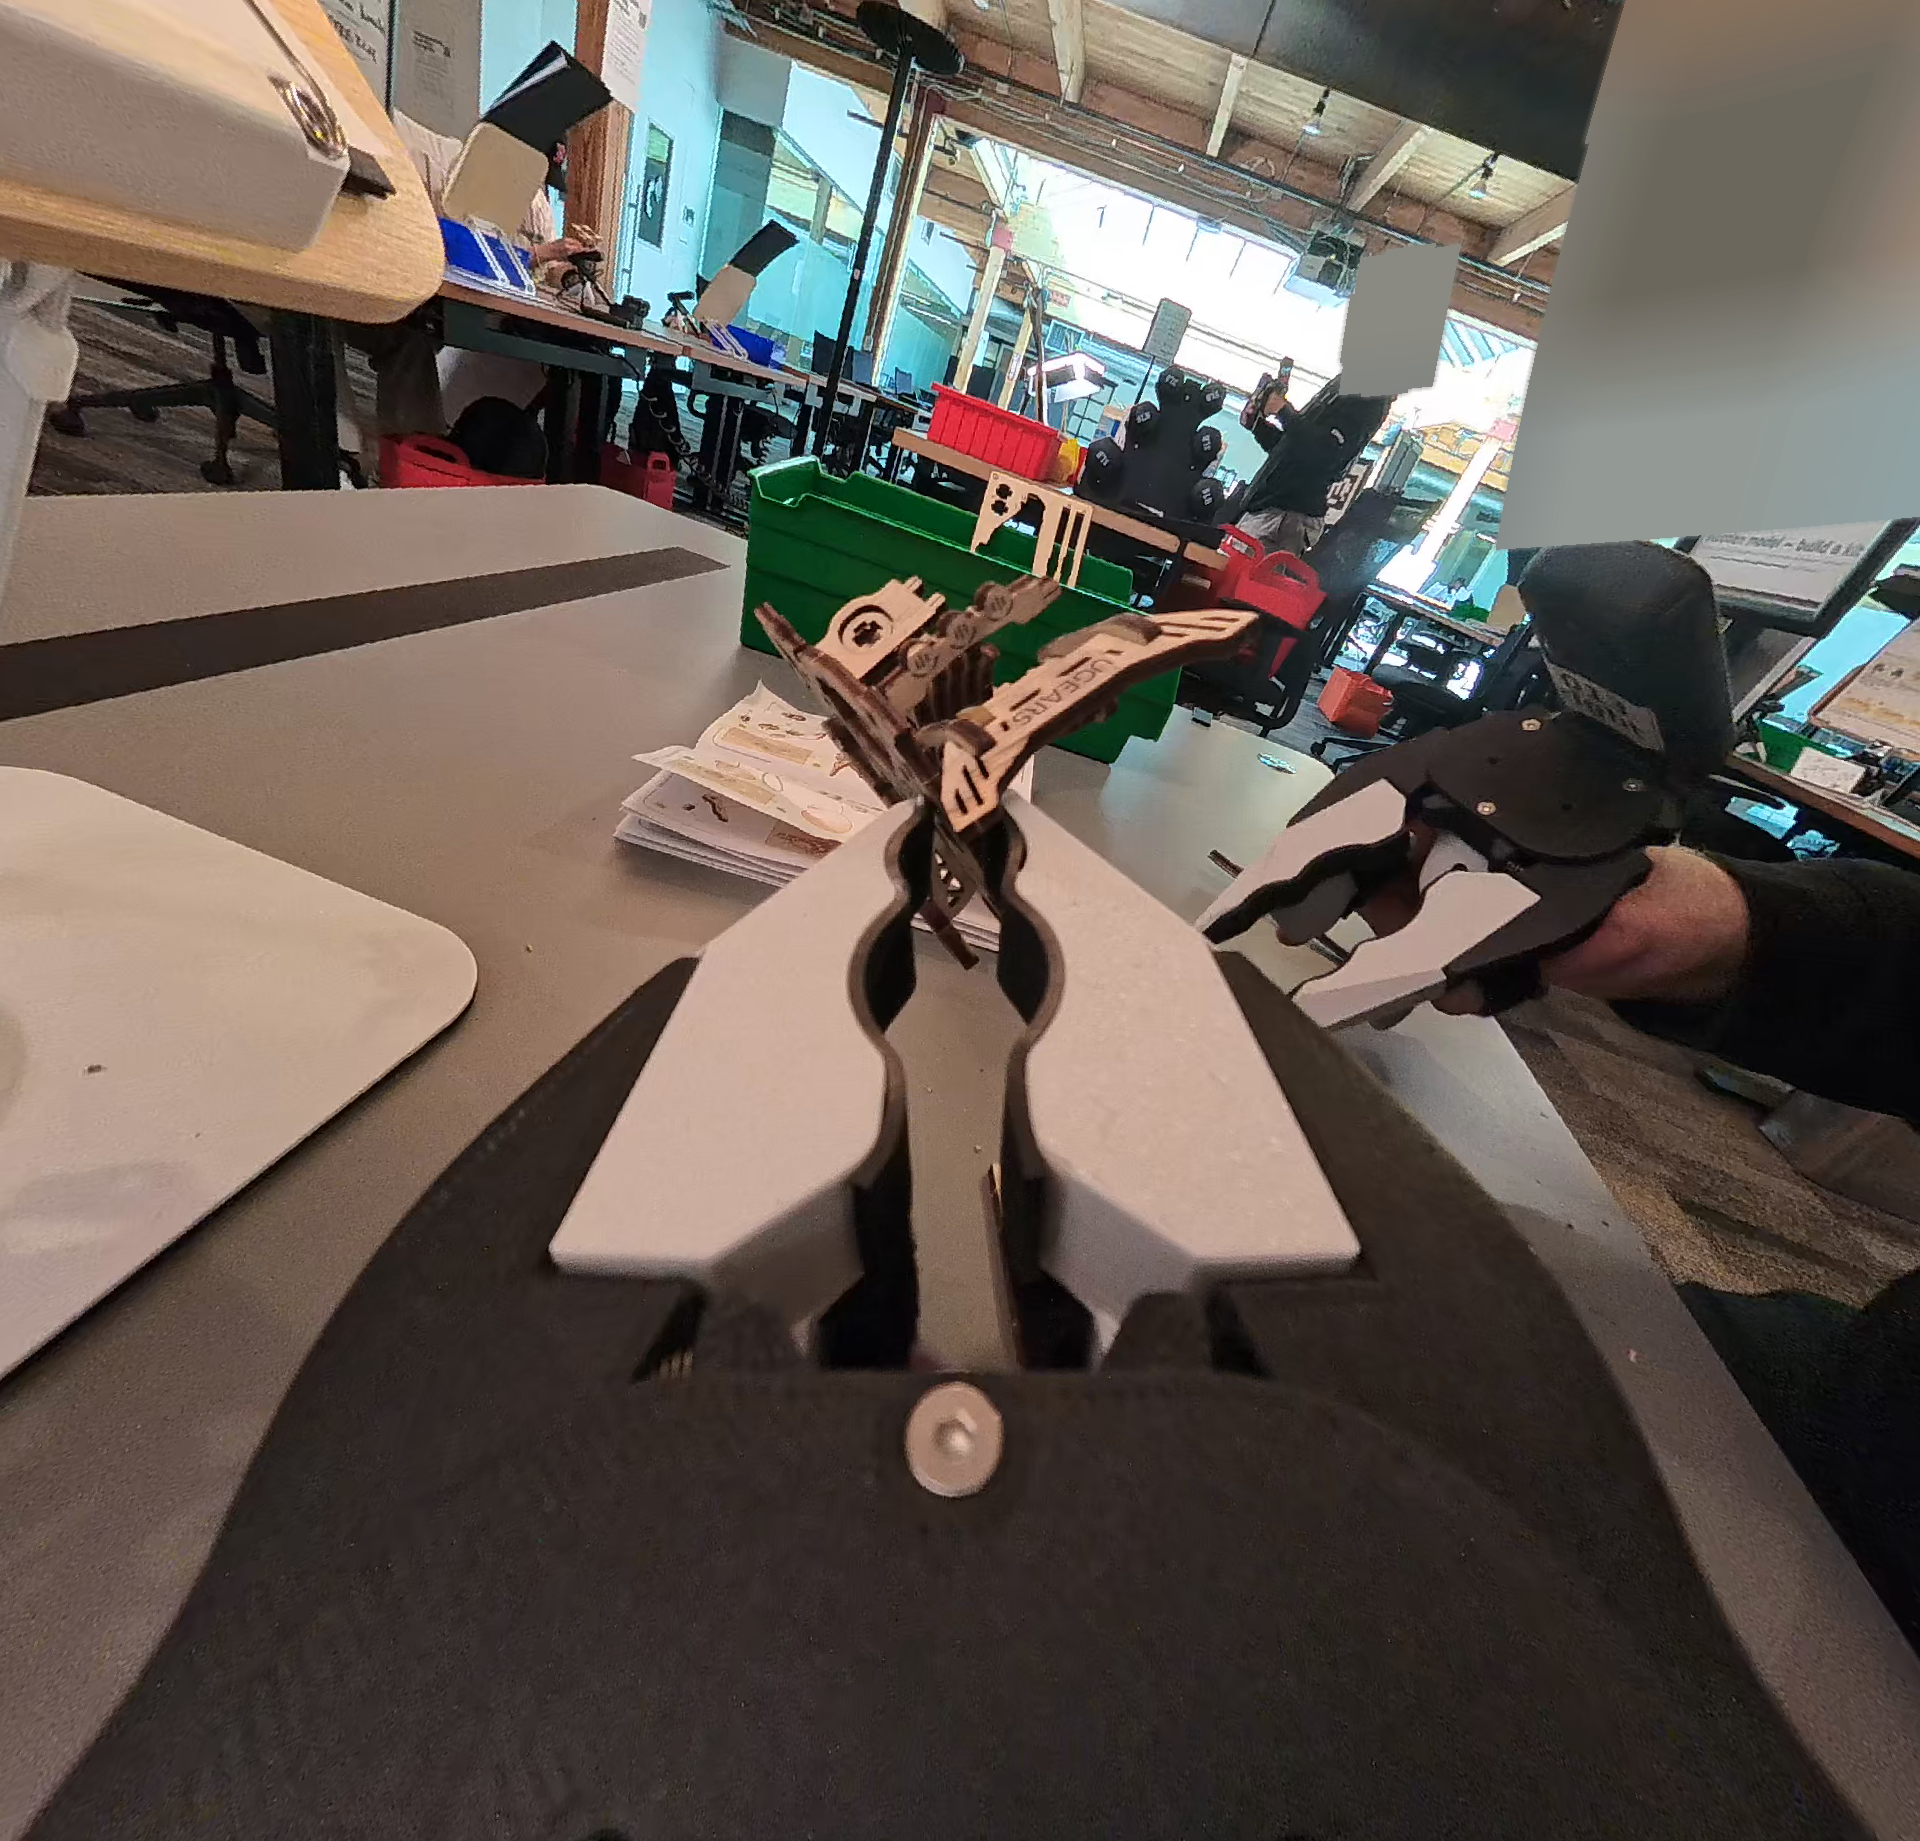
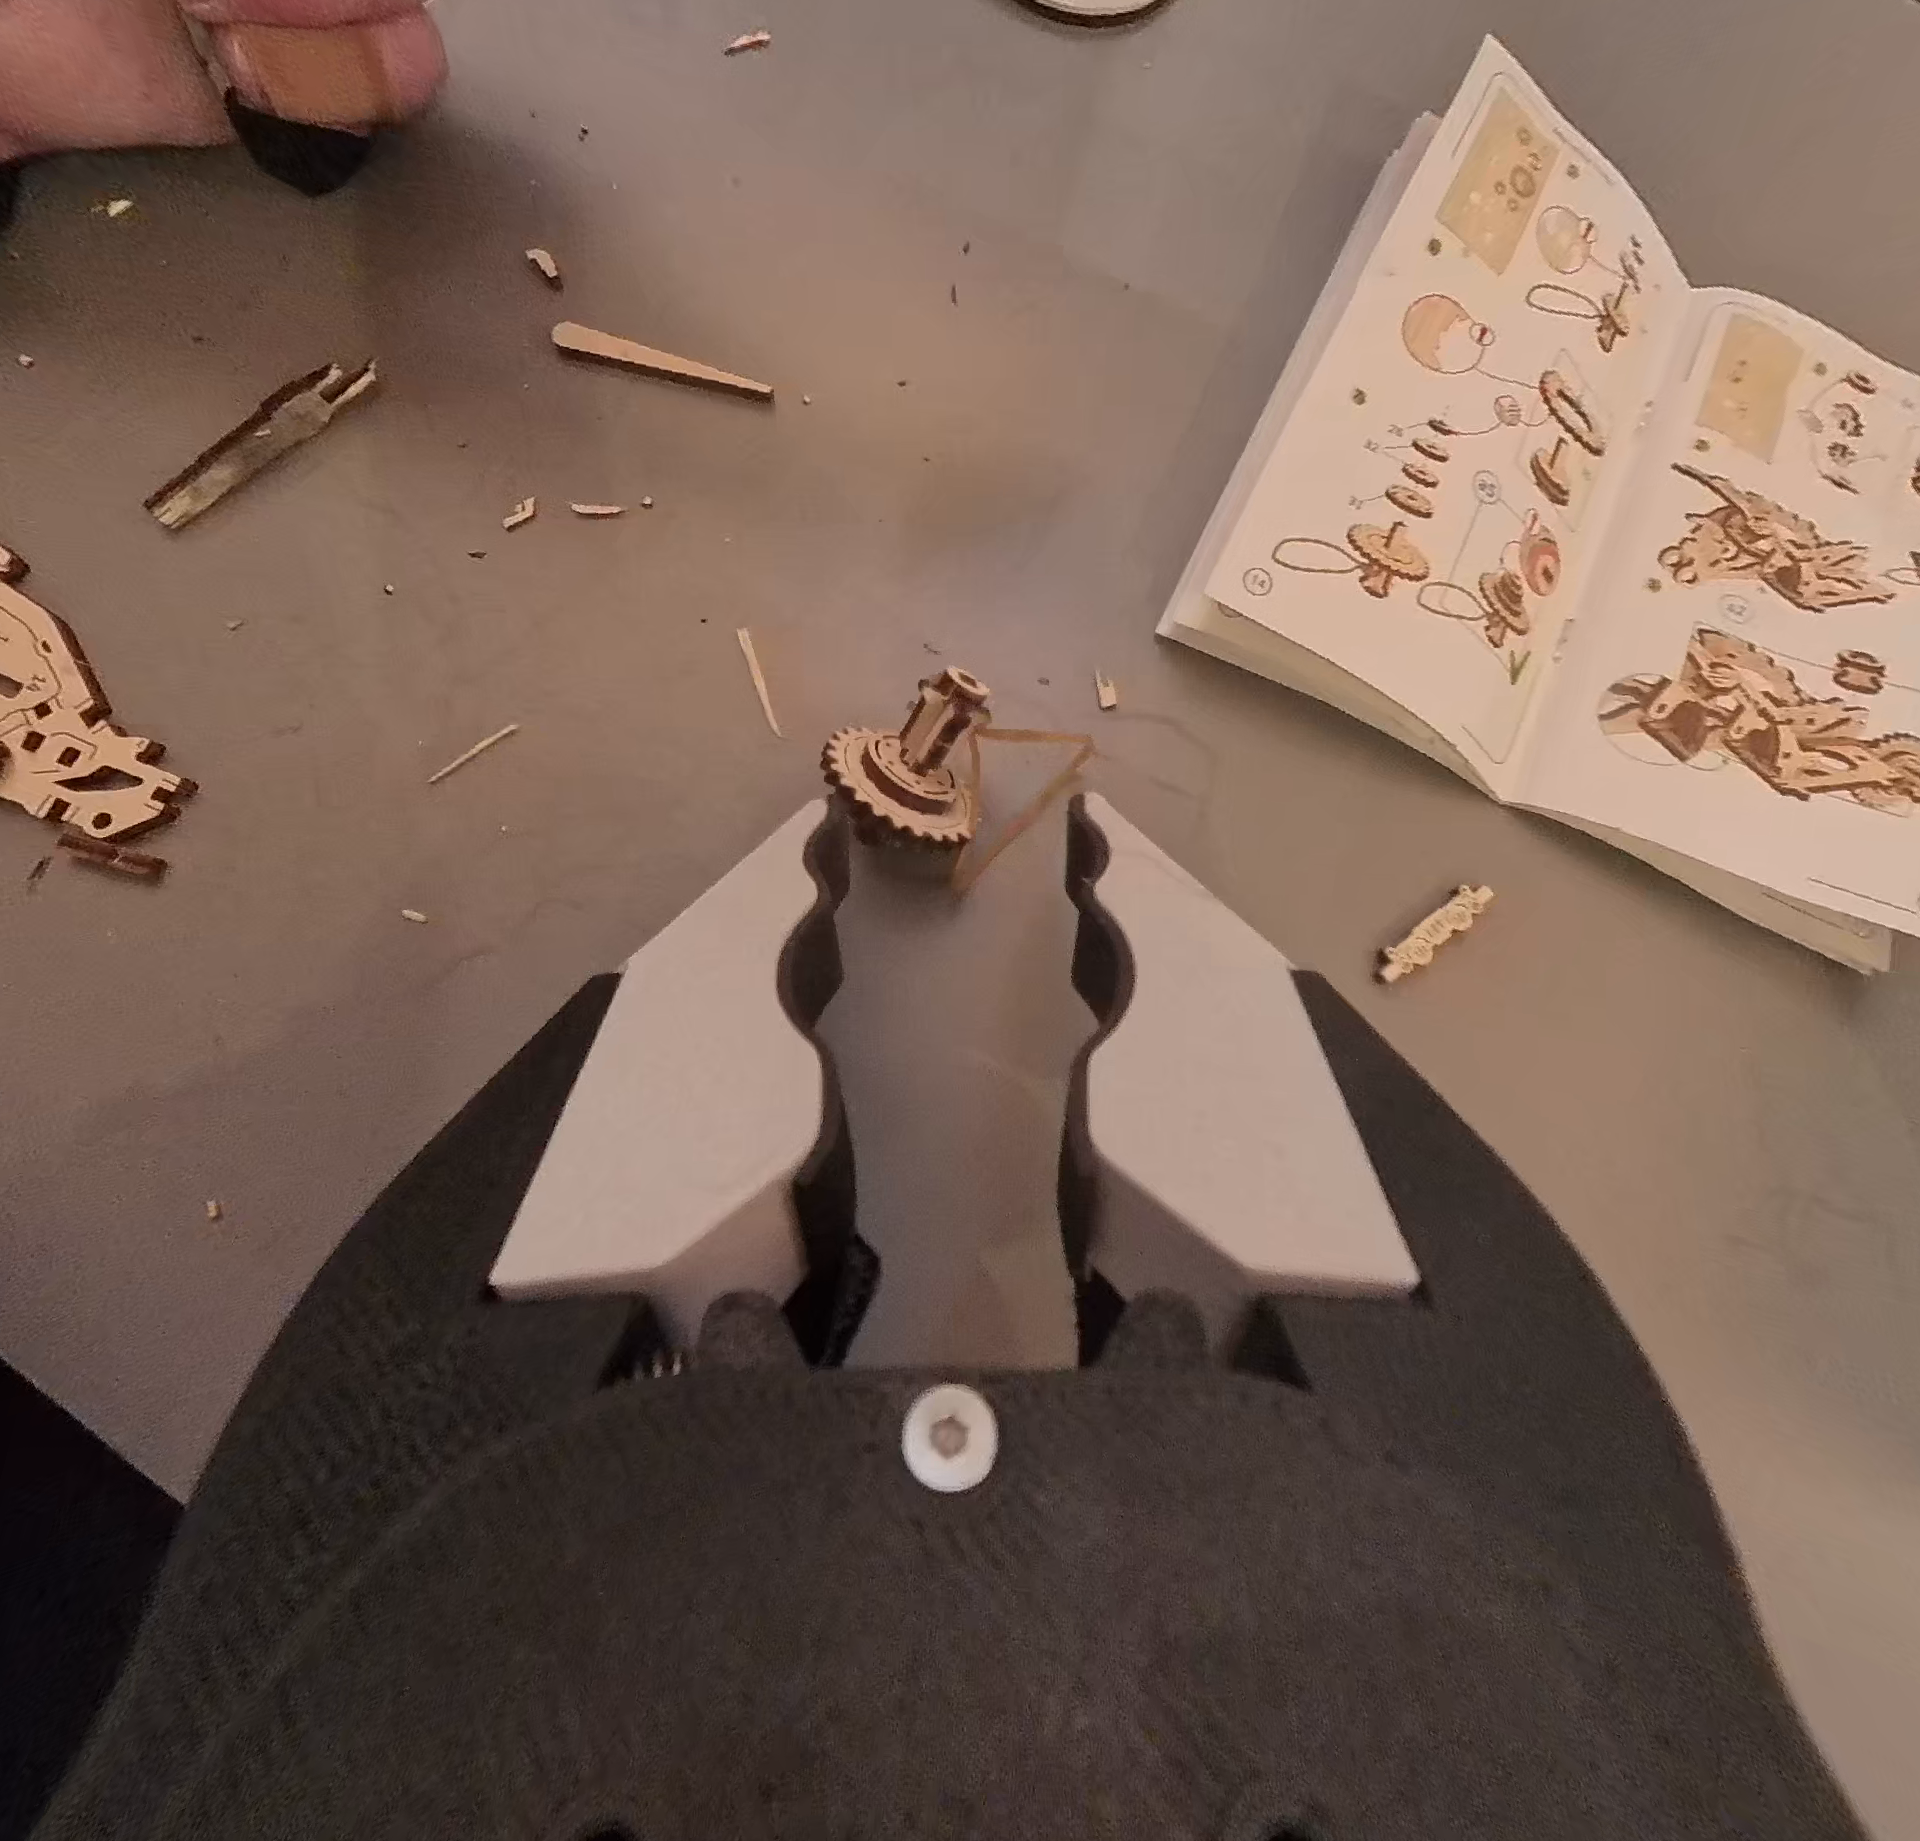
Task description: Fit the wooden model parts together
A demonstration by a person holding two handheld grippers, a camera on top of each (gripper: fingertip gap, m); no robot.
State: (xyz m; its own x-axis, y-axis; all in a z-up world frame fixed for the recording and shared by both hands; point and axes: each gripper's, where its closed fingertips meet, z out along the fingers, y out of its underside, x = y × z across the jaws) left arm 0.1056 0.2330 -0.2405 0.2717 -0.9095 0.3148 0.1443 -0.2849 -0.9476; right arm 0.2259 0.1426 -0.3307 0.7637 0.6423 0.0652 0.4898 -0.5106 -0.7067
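Left wrist view: the left hand-held gripper (image 1: 961,835) is nearly closed, its two white fingers (image 1: 831,918) pinching a flat plate of the wooden model (image 1: 966,690) at the tips. The model — gears, ribs and a curved arm — sticks up above the worktop (image 1: 364,752), with the booklet (image 1: 748,804) and a green bin (image 1: 831,544) behind it. To the right, the right hand-held gripper (image 1: 1278,934) points down at the worktop, fingers apart, gripped by a person's hand (image 1: 1662,918).

Right wrist view: the right hand-held gripper (image 2: 951,815) stands wide over the worktop (image 2: 623,596). A small gear piece (image 2: 909,783) with a rubber band (image 2: 1029,794) sits between its tips, against the left finger (image 2: 727,960); the right finger is clear of it — not clamped. Wood scraps (image 2: 660,357) lie scattered around, a flat wooden part (image 2: 52,711) at far left, the open booklet (image 2: 1558,503) at right.
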